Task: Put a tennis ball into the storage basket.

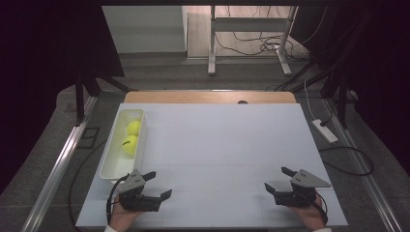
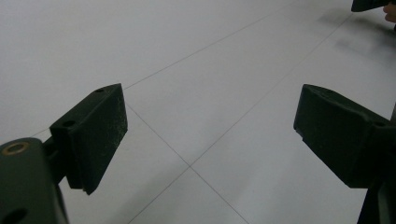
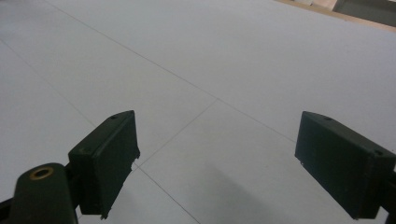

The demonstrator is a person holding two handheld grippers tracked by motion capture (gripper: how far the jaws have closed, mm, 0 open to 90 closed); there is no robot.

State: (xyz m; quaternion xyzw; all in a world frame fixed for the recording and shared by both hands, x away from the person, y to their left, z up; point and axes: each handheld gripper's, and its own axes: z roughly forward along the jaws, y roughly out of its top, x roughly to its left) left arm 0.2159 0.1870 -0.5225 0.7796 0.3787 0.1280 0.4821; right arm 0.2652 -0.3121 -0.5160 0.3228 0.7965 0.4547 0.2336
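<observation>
A: White tabletop [image 1: 217, 145] fills the bench; wood strip along far edge, grey floor, cables and a desk frame behind.

B: Noted. Balls?

A: Two yellow tennis balls [image 1: 129, 144] in a long white tray [image 1: 112, 166] at table's left side. They lie one behind the other, touching or nearly so, in the tray's far half. Near half of tray bare.

B: Closest gripper?

A: Left gripper [image 1: 160, 185], just beside the tray's near end, not touching it as far as I can tell. Jaws spread wide, nothing betw. them; left gripper view has bare white surface w/ thin seam lines in the gap [image 2: 210, 135]. Jaws point toward table centre.

B: Other side?

A: Right gripper [image 1: 278, 178], near front right corner, well apart from tray and balls. Jaws likewise parted wide, empty; right gripper view [image 3: 217, 158] gives bare tabletop betw. the pads, wood edge at top right.

B: Hands?

A: Each gripper held from the near edge, low over the surface. White power strip on floor to the right.
</observation>
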